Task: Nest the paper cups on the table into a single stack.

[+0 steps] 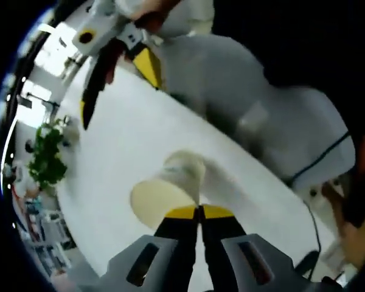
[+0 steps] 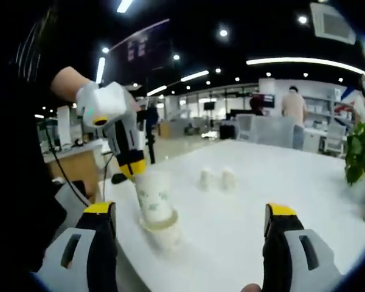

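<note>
One paper cup (image 2: 154,198) inverted (axis vertical), table (image 2: 243,213)

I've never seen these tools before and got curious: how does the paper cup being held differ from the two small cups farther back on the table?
The held cup is pinched at its rim by the left gripper; the two far cups stand free on the table.
The held cup sits in or on another cup, while the far cups stand singly, side by side.
The held cup shows a green print; the far cups are too small to tell.
All look like pale paper cups.
</note>
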